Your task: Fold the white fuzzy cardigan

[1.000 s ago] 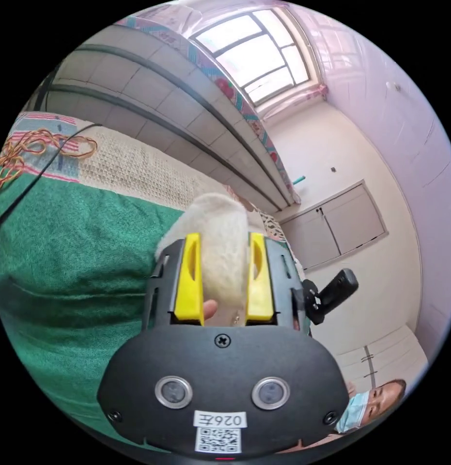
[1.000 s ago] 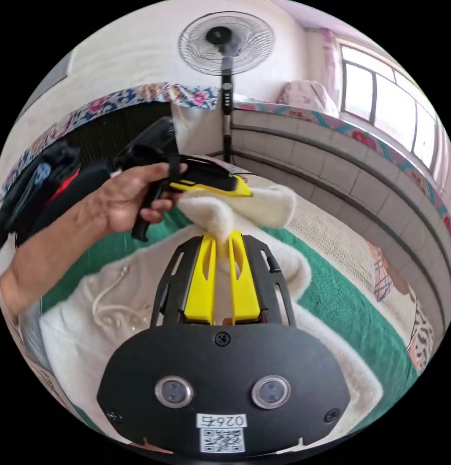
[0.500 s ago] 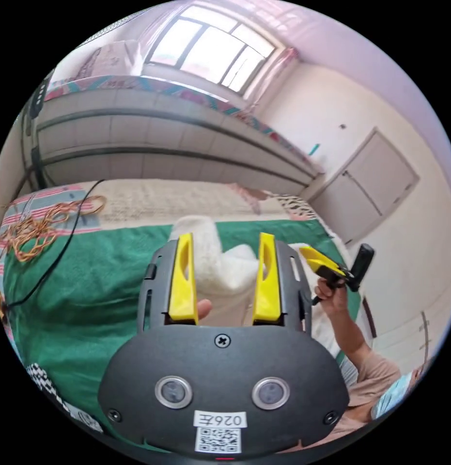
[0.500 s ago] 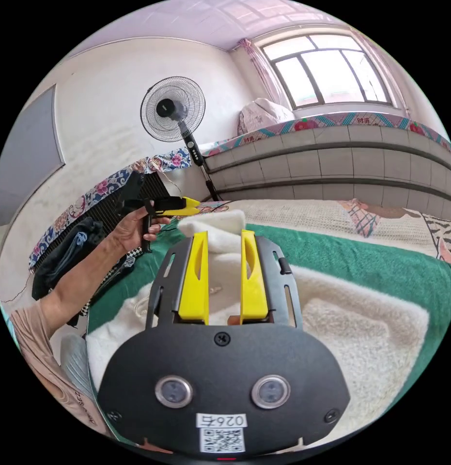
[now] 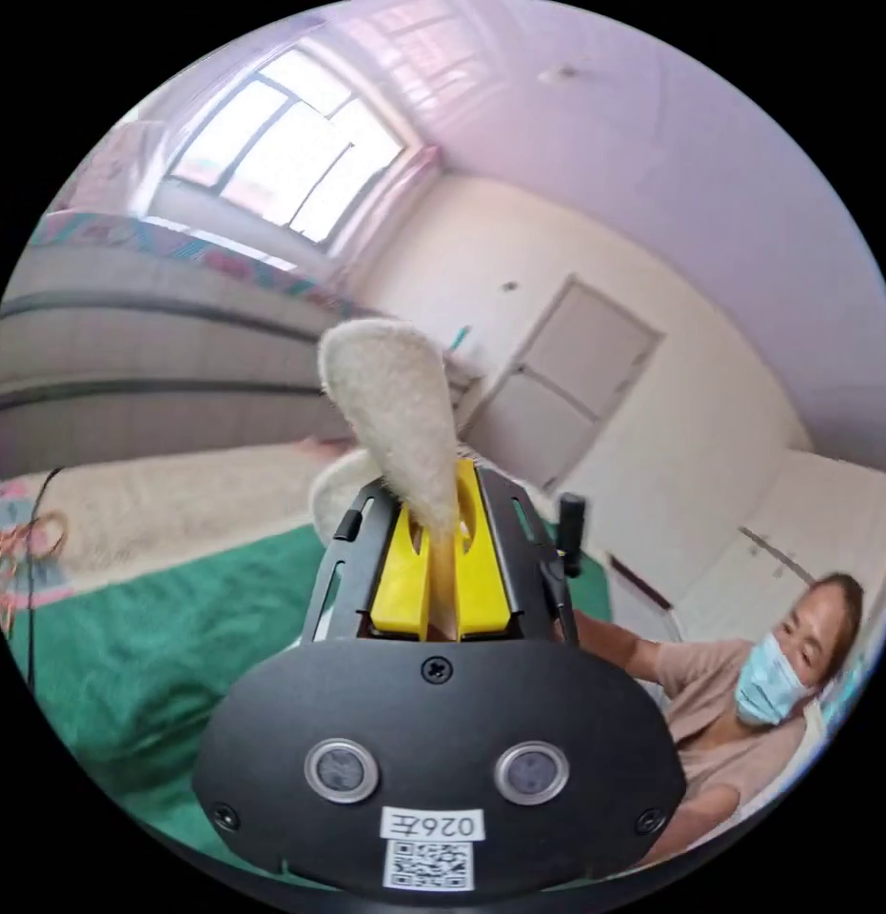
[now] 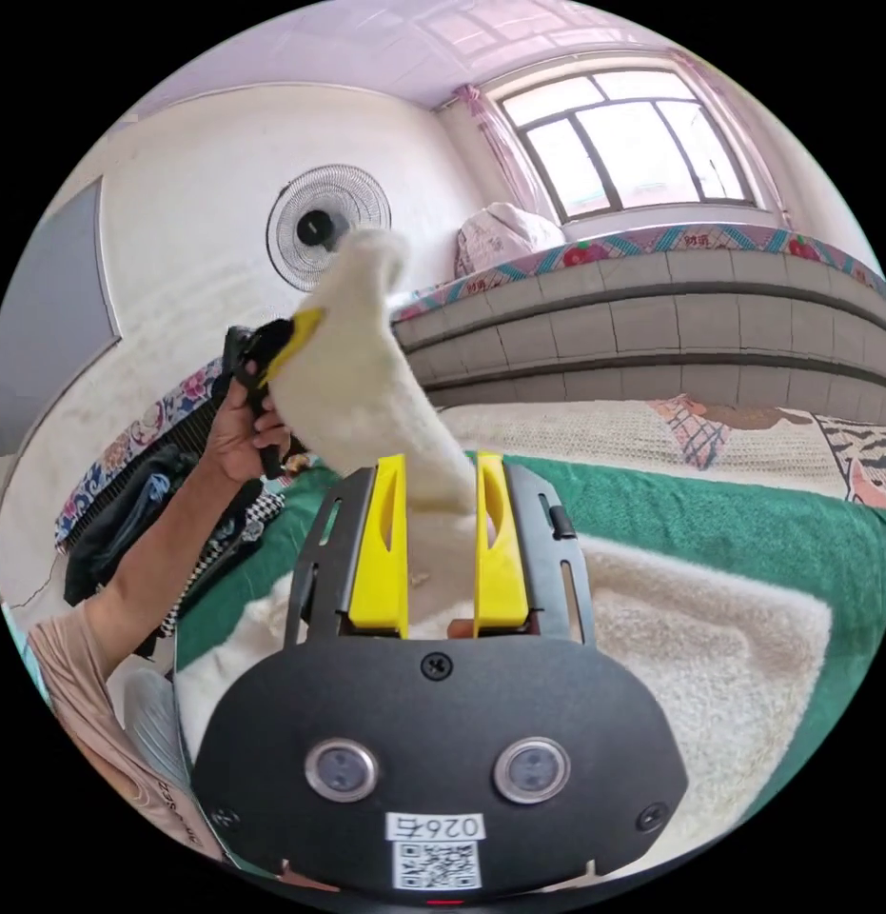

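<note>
The white fuzzy cardigan (image 6: 709,657) lies spread on a green blanket (image 6: 709,524) in the right gripper view. One sleeve (image 6: 366,400) rises from it up to my left gripper (image 6: 295,338), which a hand holds high at the left. In the left gripper view, the left gripper (image 5: 443,495) is shut on that sleeve end (image 5: 395,400), which sticks up past the jaws. My right gripper (image 6: 444,471) stands open just above the cardigan, with the foot of the raised sleeve passing between its jaws without being pinched.
A standing fan (image 6: 314,228) and dark clothes (image 6: 128,514) sit at the left. A tiled ledge (image 6: 699,324) under a window runs behind the bed. Orange cables (image 5: 14,562) lie at the blanket's far edge. The person (image 5: 747,685) sits at the right.
My left gripper, open half a second ago, has shut on the sleeve end and lifted it. My right gripper let go of the cardigan a second ago and stays open.
</note>
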`<action>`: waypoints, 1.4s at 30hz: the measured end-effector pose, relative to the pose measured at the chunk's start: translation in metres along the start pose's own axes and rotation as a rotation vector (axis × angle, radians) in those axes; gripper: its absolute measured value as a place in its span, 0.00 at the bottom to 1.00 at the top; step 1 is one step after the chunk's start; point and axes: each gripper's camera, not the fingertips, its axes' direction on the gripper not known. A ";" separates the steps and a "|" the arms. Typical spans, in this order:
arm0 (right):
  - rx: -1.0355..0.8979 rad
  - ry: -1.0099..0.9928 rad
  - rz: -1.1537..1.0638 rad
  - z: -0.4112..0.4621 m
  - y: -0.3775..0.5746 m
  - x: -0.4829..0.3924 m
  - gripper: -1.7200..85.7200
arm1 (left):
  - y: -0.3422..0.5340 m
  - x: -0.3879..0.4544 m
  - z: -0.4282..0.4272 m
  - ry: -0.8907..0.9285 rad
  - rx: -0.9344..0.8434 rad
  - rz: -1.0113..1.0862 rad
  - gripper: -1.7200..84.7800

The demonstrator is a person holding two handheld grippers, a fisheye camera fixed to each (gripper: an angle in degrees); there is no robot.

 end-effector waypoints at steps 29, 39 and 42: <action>-0.679 -0.010 -0.241 -0.020 0.178 -0.209 0.14 | 0.193 0.169 -0.019 -0.126 -0.504 -0.142 0.04; -0.482 0.246 -0.025 0.112 0.086 -0.136 0.06 | 0.136 0.032 0.039 -0.346 -0.406 -0.294 0.01; -0.504 0.404 -0.068 0.176 0.061 -0.118 0.02 | 0.129 -0.016 0.080 -0.535 -0.518 -0.286 0.01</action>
